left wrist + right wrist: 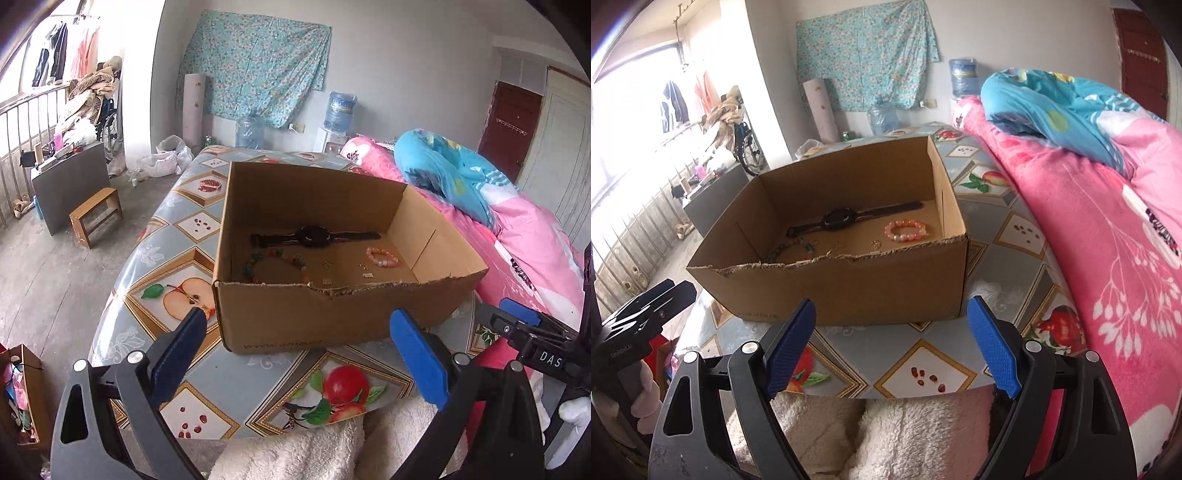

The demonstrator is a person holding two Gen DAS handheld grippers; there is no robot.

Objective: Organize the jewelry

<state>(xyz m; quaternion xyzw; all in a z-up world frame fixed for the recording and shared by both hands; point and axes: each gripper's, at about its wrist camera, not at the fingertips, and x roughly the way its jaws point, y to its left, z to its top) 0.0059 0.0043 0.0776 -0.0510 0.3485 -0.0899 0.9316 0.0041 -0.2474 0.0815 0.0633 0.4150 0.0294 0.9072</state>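
Observation:
An open cardboard box [280, 317] [849, 288] stands on the fruit-patterned table. On its floor lie a black watch [314, 236] [836, 218], a pink bead bracelet [383, 257] [906, 230], a multicoloured bead necklace [275, 264] [792, 248] and a few small gold pieces [364, 269]. My left gripper [297, 319] hangs open just in front of the box's torn near wall, with nothing between its blue pads. My right gripper [892, 306] is open too, empty, close to the box's near right corner. Each gripper shows at the edge of the other's view.
The table [229, 387] [923, 354] carries a glossy cloth. A pink quilt [1089, 258] and a blue one [443, 166] are heaped on the right. A fluffy white garment [886, 435] lies below the grippers. Left of the table are a wooden stool [96, 216] and a grey cabinet [72, 188].

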